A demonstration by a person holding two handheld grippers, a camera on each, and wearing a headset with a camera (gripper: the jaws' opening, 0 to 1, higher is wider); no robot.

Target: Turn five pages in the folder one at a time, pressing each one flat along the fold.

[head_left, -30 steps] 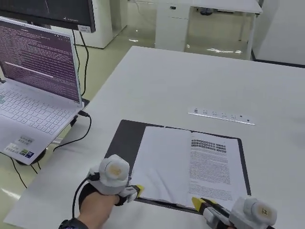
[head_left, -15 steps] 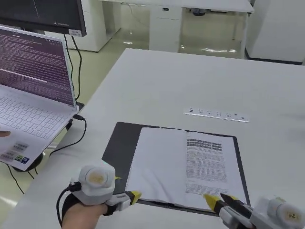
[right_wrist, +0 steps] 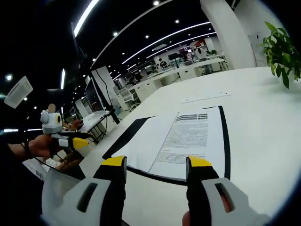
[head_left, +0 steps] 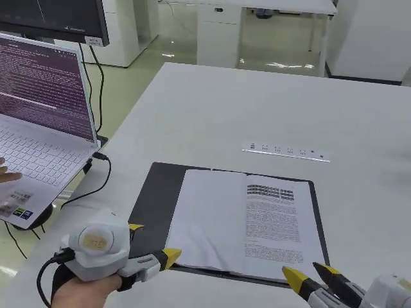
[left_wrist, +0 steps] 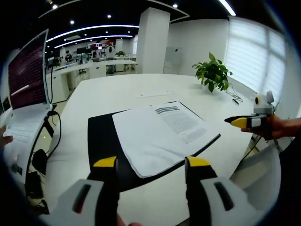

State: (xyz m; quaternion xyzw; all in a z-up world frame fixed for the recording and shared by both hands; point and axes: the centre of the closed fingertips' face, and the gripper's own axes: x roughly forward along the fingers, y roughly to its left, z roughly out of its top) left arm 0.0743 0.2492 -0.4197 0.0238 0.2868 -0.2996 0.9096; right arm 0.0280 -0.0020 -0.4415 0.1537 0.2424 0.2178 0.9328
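At the front edge of the desk (head_left: 257, 109) the folder (head_left: 154, 205) is lying open; left gripper (head_left: 153, 241) and right gripper (head_left: 311, 274) are hovering beside it, spread and empty.
I'm aiming to nip just the top page (head_left: 273, 221) at its near corner, then press along the fold (head_left: 243, 218).

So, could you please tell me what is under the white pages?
The black folder, bare to the left of the pages and showing as a thin rim on the right. Its middle is covered.

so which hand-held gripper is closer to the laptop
Left. The left hand-held gripper sits by the near left corner of the folder, toward the laptop; the right hand-held gripper is at its near right corner.
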